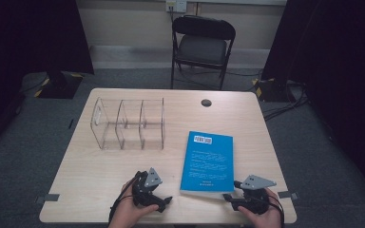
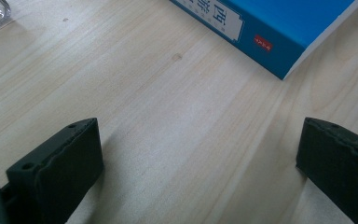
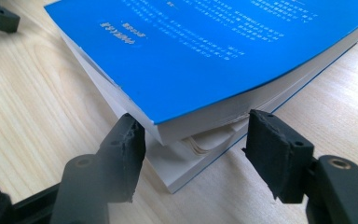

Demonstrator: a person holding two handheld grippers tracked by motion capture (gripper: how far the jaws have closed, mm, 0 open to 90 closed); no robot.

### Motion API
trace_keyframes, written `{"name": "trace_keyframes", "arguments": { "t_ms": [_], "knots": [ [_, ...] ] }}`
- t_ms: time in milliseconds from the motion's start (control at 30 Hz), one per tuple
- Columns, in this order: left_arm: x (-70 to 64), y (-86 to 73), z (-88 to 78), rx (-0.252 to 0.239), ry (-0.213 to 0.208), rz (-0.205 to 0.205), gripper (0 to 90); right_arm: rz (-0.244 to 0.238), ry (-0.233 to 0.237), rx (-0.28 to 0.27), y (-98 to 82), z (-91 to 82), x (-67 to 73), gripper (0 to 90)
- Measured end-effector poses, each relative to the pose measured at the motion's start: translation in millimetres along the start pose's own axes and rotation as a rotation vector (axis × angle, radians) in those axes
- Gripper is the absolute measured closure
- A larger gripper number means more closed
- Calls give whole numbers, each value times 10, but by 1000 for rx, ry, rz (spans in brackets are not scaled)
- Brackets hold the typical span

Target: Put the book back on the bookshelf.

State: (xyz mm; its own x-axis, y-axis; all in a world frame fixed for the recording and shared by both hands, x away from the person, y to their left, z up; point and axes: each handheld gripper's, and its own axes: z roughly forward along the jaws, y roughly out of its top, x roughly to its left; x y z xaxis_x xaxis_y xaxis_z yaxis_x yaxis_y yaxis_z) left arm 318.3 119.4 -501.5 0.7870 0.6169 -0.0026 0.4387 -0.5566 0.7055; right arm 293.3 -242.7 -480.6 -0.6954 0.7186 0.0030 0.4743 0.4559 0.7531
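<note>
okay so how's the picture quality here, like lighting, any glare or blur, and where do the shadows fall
High view: soft and slightly blurry, dim dark surroundings, the wooden table evenly lit, faint sheen on the clear acrylic organizer. Left gripper view: sharp wood grain, soft shadows beside the jaws, the blue book crisp at its spine. Right gripper view: the near corner of the book sharp, its far cover text softening, a shadow under its lifted pages.

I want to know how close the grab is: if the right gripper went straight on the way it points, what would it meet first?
The blue book: its near corner already sits between the open jaws of the right gripper, probably the page edges first.
</note>
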Motion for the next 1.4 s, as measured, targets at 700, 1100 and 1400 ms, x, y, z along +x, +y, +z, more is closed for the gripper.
{"name": "trace_keyframes", "arguments": {
  "t_ms": [700,1100,1400],
  "knots": [
    [-75,43,-5,-25,-49,20,156,8,3,-63,32,-40,-3,385],
    [-263,294,-28,-28,-157,71,170,19,9,-73,52,-53,-10,384],
    [-381,502,20,-2,-184,135,171,30,17,-78,53,-58,-16,385]
  ]
}}
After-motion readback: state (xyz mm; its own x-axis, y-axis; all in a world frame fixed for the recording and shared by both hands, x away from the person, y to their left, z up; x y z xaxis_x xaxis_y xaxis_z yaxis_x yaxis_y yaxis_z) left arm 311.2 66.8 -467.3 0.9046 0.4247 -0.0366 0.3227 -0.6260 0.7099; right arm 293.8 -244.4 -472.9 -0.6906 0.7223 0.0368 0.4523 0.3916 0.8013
